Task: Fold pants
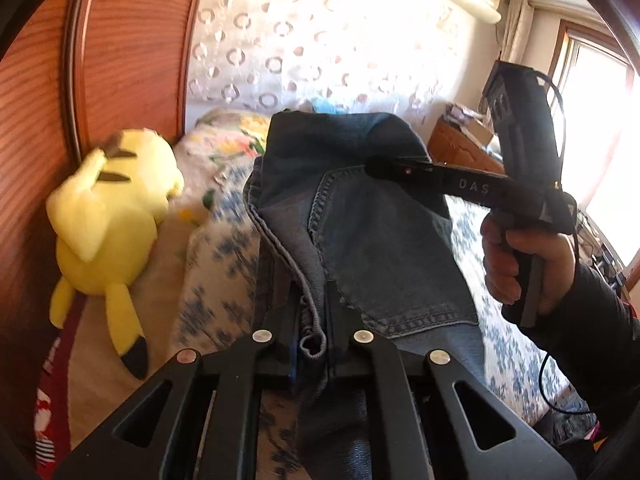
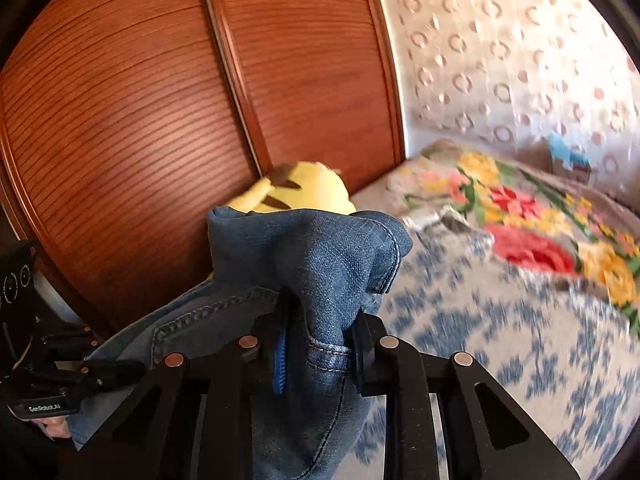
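Blue denim pants [image 1: 360, 232] hang in the air between both grippers, above the bed. My left gripper [image 1: 316, 320] is shut on a seamed edge of the pants, low in the left wrist view. My right gripper [image 2: 320, 320] is shut on a bunched fold of the same pants [image 2: 312, 256], which rises above its fingers. In the left wrist view the right gripper [image 1: 384, 168] shows at the right, held by a hand, its fingers pinching the denim near a pocket seam. The left gripper [image 2: 116, 372] shows at the lower left of the right wrist view.
A yellow plush toy [image 1: 108, 232] lies at the bed's left side against a wooden wardrobe [image 2: 140, 100]. The bed has a blue-patterned sheet [image 2: 500, 340] and a floral blanket [image 2: 532, 216]. A wooden nightstand [image 1: 460, 148] and a bright window [image 1: 600, 128] are at the right.
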The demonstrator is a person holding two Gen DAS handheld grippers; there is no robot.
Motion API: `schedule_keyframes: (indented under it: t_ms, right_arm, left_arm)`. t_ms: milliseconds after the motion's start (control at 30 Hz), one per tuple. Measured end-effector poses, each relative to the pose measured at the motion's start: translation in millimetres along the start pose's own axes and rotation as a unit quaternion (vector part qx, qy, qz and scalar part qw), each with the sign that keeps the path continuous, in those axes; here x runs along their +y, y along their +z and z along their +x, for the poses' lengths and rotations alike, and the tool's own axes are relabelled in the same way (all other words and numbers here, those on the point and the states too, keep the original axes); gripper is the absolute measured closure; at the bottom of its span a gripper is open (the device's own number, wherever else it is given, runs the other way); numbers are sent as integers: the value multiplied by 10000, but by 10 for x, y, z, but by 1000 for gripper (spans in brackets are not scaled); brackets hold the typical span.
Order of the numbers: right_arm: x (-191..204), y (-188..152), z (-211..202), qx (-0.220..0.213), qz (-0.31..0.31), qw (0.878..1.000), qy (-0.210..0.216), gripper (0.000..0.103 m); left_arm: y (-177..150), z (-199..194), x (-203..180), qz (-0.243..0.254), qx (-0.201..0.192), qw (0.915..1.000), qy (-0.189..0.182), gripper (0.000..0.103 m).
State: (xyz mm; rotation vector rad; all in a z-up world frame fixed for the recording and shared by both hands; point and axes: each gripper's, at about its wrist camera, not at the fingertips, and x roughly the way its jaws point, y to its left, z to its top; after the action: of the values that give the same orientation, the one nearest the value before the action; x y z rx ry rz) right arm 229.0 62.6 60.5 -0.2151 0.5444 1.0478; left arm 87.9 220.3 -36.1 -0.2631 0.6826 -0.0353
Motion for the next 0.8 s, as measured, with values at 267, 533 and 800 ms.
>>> schedule_keyframes:
  t_ms: [267, 533, 800]
  right_arm:
    - [347, 520, 162, -192, -488, 9984, 204, 81]
    - [549, 1055, 443, -484, -611, 9947, 673, 82]
    - [-213, 901, 811, -341, -260, 9972, 618, 82]
  left_arm:
    - [355, -315, 338, -122, -494, 9985, 218, 93]
    - [801, -641, 660, -67, -888, 9940, 636, 93]
    - [1023, 12, 673, 59, -459, 9981, 397, 93]
